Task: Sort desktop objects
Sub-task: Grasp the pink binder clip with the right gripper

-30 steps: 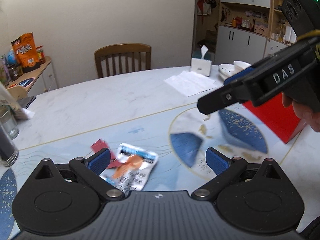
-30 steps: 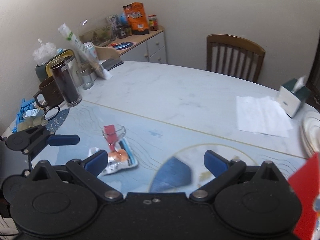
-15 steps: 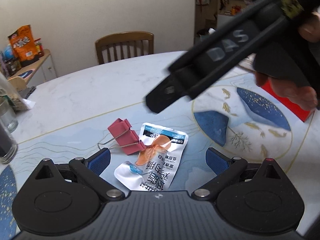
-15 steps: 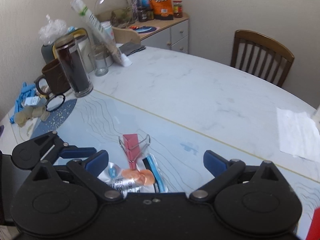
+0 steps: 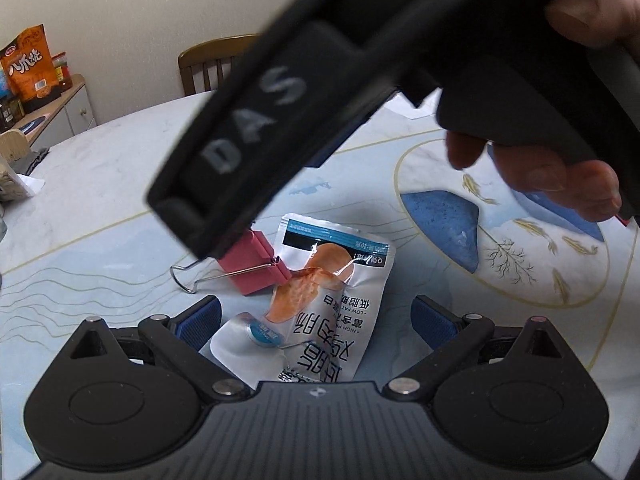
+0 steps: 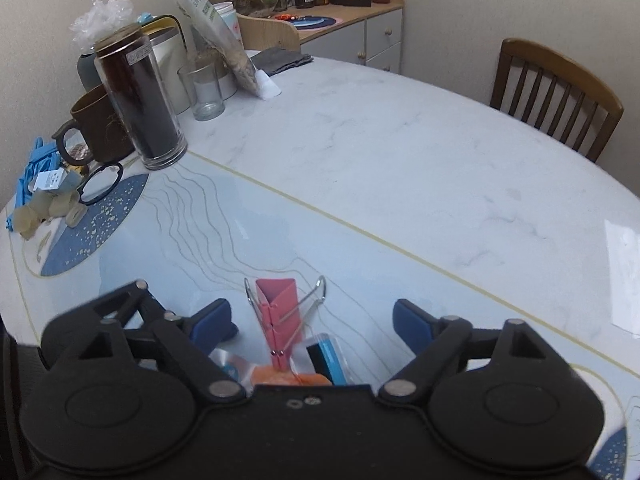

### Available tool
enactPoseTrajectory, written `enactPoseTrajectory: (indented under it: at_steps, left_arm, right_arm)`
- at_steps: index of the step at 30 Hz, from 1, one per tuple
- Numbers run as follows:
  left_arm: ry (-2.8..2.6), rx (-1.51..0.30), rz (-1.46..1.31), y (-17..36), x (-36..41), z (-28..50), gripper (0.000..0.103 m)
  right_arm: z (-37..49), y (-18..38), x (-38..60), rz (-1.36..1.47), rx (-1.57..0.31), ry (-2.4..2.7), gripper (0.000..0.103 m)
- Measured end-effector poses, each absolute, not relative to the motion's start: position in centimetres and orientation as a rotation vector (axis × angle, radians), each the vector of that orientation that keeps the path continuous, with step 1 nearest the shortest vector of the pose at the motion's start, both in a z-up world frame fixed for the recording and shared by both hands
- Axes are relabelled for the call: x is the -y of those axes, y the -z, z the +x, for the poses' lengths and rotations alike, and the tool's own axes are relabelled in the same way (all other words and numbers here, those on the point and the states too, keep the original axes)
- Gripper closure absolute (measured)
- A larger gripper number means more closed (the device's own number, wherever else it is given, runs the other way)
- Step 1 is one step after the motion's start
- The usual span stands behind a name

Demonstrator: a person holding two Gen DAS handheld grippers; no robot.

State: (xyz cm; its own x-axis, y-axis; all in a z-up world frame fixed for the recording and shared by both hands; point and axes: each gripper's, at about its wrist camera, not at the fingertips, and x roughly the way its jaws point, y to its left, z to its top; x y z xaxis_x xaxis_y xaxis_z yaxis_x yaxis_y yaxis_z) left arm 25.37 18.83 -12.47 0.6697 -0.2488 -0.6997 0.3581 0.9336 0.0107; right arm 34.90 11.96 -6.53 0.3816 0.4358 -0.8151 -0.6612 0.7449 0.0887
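Note:
A pink binder clip (image 6: 278,308) lies on the table with its wire handles spread, clamped to a silver snack packet (image 5: 320,300). My right gripper (image 6: 312,324) hovers over the clip. Its blue pads stand either side of the clip without touching it, and its jaws are closing. In the left wrist view one of its black fingers (image 5: 240,132) crosses the frame above the clip (image 5: 256,264), with a hand (image 5: 560,176) behind it. My left gripper (image 5: 316,320) is open, low over the packet, its pads apart from it. The packet (image 6: 280,376) is mostly hidden in the right wrist view.
A tall dark jar (image 6: 140,108), a brown mug (image 6: 96,128) and a drinking glass (image 6: 204,92) stand at the table's far left. A wooden chair (image 6: 556,92) is behind the table. Blue gloves (image 6: 36,168) lie at the left edge.
Both grippers have come down and closer to the clip and packet. The right gripper has swept left across the left wrist view to above the clip, and its jaws have narrowed.

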Motion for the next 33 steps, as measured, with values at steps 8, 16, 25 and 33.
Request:
enactPoseTrajectory:
  at_steps: [8, 16, 25, 33]
  left_arm:
    - [0.336, -0.758, 0.158, 12.9, -18.5, 25.4, 0.002]
    - [0.348, -0.737, 0.156, 12.9, -18.2, 25.1, 0.01]
    - [0.357, -0.735, 0.163, 12.7, -17.7, 24.9, 0.021]
    - [0.362, -0.737, 0.167, 12.6, -17.4, 24.5, 0.028]
  right_arm:
    - [35.6, 7.8, -13.2, -0.294, -0.977, -0.705, 0.03]
    - [35.9, 8.6, -13.5, -0.306, -1.009, -0.691, 0.044]
    - [35.8, 8.6, -13.6, -0.281, -1.023, -0.706, 0.065]
    - [35.5, 8.3, -13.3, -0.285, -1.012, -0.696, 0.074]
